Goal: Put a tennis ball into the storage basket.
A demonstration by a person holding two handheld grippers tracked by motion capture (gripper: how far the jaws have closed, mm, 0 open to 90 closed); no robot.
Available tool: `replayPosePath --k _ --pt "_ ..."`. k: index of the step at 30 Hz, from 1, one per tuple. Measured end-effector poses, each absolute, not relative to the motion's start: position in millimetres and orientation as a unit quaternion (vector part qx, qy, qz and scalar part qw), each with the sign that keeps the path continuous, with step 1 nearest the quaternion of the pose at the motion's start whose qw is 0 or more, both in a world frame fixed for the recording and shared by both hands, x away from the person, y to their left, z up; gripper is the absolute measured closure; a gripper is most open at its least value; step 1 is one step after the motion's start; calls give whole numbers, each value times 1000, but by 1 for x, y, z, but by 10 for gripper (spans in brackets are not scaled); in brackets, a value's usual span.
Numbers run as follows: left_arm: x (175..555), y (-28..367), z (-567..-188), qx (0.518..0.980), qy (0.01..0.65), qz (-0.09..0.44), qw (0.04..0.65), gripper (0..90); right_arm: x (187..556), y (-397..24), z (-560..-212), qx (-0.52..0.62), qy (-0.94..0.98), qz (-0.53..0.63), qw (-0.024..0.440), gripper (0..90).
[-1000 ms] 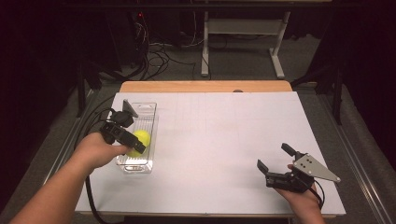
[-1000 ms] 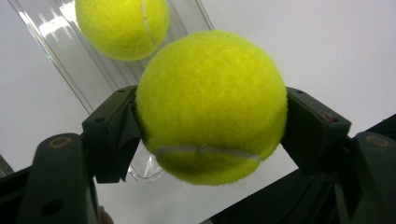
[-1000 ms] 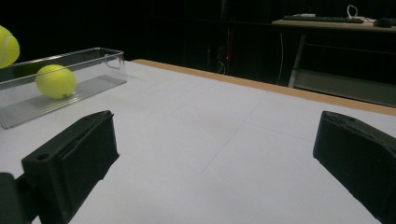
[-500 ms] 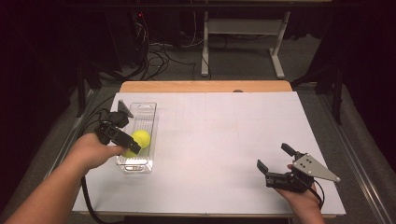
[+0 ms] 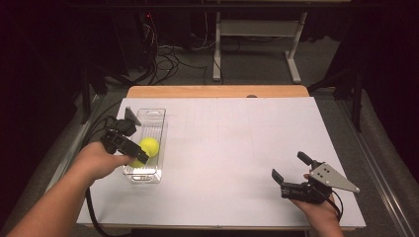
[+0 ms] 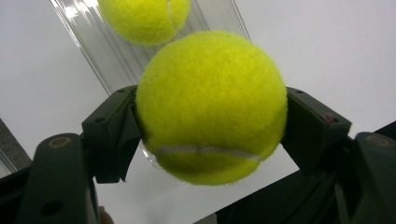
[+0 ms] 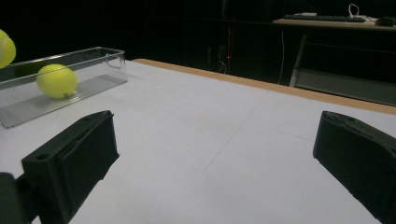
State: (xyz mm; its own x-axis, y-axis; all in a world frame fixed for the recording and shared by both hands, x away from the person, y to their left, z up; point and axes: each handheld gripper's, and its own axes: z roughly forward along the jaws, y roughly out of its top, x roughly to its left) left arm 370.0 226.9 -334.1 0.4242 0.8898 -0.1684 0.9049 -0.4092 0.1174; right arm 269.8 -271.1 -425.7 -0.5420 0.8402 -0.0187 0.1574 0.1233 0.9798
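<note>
Both fingers [image 6: 112,135] of the left gripper [image 6: 211,135] press on a yellow tennis ball [image 6: 211,107], holding it above the near end of the clear tray [image 5: 157,118]. Second tennis ball [image 5: 149,146] lies inside this tray. On the white table [image 5: 232,148], right gripper [image 5: 292,168] has its jaws wide apart, holding nothing

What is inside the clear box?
One yellow tennis ball lies in the clear box. The left gripper holds a second ball above it, hiding part of the box's floor.
</note>
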Motion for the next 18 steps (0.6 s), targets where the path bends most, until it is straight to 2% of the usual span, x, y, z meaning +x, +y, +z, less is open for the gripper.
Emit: replayPosePath --k 18 --pt "375 226 -353 835 542 -46 88 270 270 -272 -425 366 682 553 310 1"
